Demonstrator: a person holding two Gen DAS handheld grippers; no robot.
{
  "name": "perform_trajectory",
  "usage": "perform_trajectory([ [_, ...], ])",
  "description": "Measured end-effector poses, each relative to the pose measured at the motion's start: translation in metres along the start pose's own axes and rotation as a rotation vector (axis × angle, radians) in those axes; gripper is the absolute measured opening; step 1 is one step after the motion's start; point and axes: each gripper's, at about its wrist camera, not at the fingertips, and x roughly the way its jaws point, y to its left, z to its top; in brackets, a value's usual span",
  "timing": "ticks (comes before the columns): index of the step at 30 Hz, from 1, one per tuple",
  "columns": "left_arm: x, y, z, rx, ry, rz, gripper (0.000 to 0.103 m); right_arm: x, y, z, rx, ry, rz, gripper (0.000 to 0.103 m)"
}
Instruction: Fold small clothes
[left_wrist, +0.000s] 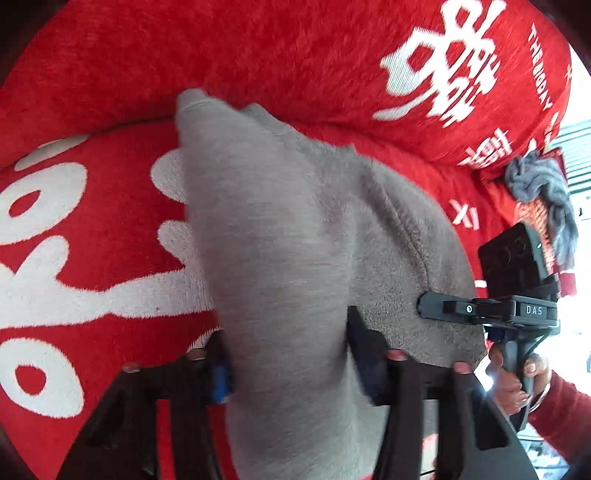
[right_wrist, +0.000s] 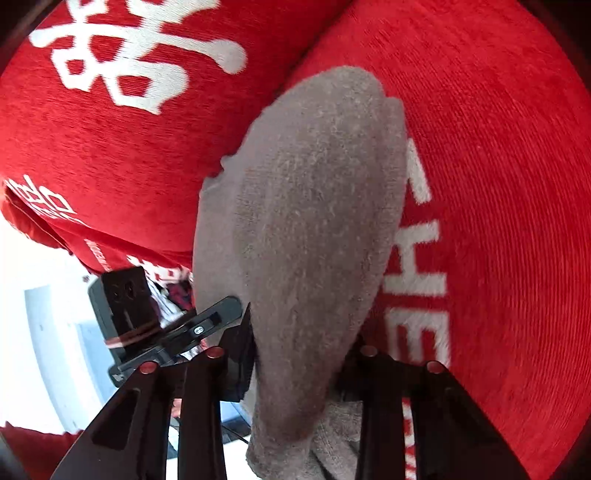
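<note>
Grippers bracket a grey sock (left_wrist: 280, 236): the left gripper (left_wrist: 288, 354) and right gripper (right_wrist: 299, 354) each clench one end, holding it above a red blanket (left_wrist: 92, 236) with white lettering. Soft, light and limp, it looks best held by its ends.

Grey sock (left_wrist: 295, 236): soft fuzzy knit; red cover (left_wrist: 110, 229): plush cloth; gripper fingers (left_wrist: 373, 365): matt black plastic.

sock (left_wrist: 295, 236) bottom cut off
</note>
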Motion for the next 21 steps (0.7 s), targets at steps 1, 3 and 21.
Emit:
perform_trajectory([
  [1, -0.004, 0.0, -0.001, -0.006, -0.005, -0.017, 0.049, -0.003, 0.004, -0.005, 0.016, -0.008, 0.033, 0.034],
  [3, -0.012, -0.002, -0.002, -0.008, -0.012, -0.045, 0.049, -0.005, 0.013, -0.012, 0.021, -0.014, 0.068, 0.033],
  [21, -0.151, 0.043, -0.094, -0.003, -0.073, -0.034, 0.049, 0.028, 0.111, -0.125, -0.088, 0.025, 0.153, 0.033],
])
